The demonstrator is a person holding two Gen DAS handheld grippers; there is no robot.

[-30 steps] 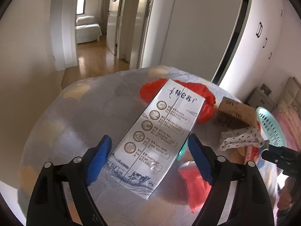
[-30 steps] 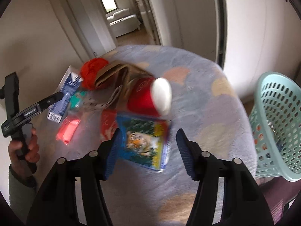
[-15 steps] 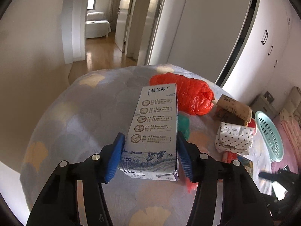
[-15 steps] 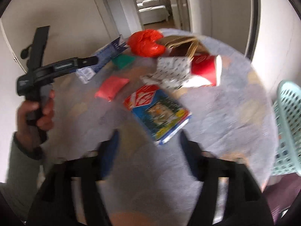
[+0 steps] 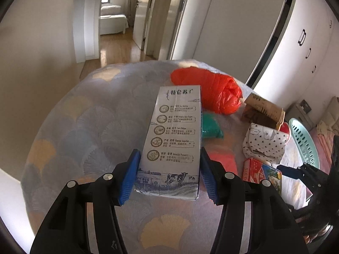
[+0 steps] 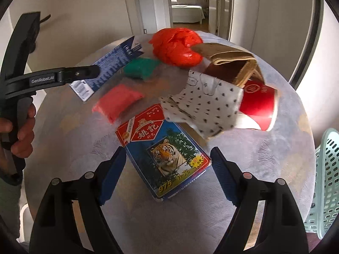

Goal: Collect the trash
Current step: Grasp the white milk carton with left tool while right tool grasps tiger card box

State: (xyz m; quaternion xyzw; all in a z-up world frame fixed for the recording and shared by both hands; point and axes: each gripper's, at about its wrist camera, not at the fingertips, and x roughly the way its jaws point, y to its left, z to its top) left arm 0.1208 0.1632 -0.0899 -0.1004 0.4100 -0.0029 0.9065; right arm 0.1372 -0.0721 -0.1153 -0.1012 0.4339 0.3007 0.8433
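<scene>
Milk carton (image 5: 177, 141) sits pinched between left gripper (image 5: 169, 176) pads at lower centre; bare tablecloth (image 5: 84, 131) lies leftward. Right gripper (image 6: 168, 176) hovers spread around playing-card box (image 6: 163, 152).

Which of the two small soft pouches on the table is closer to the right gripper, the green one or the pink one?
The pink soft pouch: it lies just beyond the open right gripper, while the green soft pouch sits farther back near the orange plastic bag.
</scene>
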